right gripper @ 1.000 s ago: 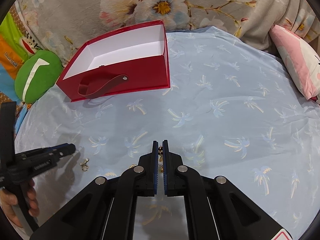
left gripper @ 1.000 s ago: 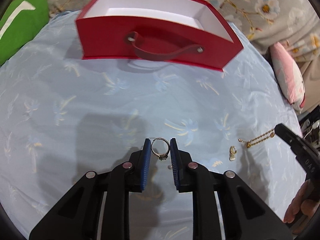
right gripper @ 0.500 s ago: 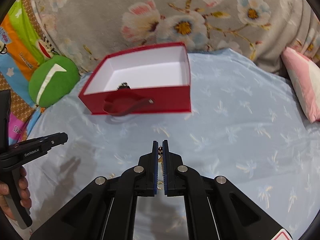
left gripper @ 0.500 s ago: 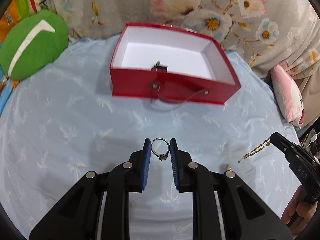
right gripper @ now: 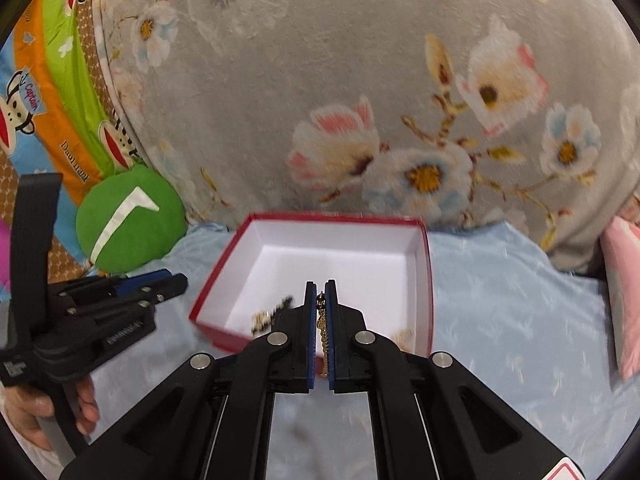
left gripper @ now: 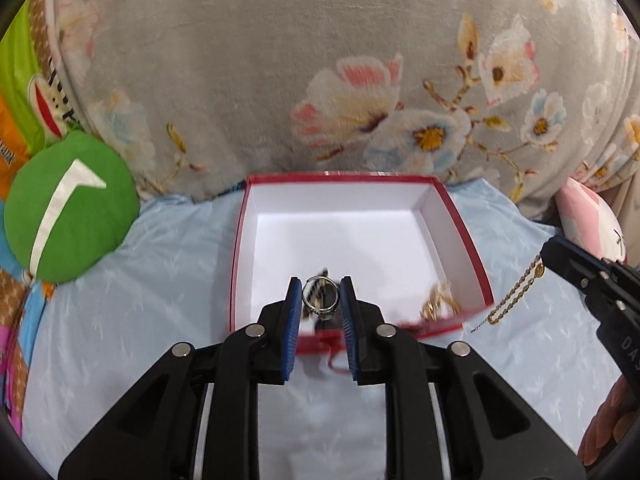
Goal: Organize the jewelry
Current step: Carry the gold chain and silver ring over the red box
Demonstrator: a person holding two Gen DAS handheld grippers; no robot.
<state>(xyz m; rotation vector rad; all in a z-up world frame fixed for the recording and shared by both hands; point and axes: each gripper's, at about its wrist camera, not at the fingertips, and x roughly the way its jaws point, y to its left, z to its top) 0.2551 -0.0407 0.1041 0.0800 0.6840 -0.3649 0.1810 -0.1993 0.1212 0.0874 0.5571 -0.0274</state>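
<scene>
Pale blue bedding printed with small palms spreads under us, and a grey flowered blanket rises behind it at twelve o'clock.

Our left gripper has its blue pads clamped on a silver ring, which stands upright between them with its setting at six o'clock. Our right gripper is pressed almost together on a gold chain; in the left wrist view that chain dangles freely below the tips, at about three o'clock from the ring.

Just past both pairs of jaws sits the red box, open, white inside. From the left wrist the ring looks to hang over the near wall of the box; whether it has cleared that wall we cannot tell. Two small pieces lie inside near that wall: a dark blurred one and a gold one toward the four o'clock corner.

We judge the step in hand to be carrying both pieces over the box. To do it well, we should bring each pair of tips well past the near rim and low over bare white floor before parting the pads, and let the chain's loose tail settle inside first, so it does not drape over the wall. Releasing one hand at a time should keep the pieces from tangling.

A green cushion sits at nine o'clock, well apart.
</scene>
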